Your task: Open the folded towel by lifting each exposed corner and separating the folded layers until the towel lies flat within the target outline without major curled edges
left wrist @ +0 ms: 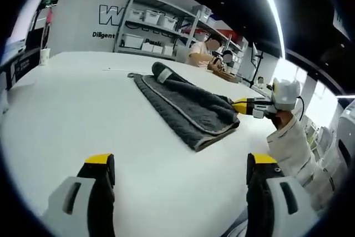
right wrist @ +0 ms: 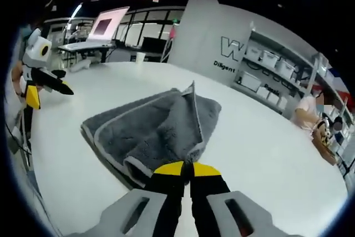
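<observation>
Here, right tongs [right wrist: 186, 166] clamped on towel [right wrist: 150, 131].

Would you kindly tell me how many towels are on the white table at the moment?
1. A single grey towel lies folded on the white table, with the right gripper shut on its near edge. Another could sit outside both views.
</observation>
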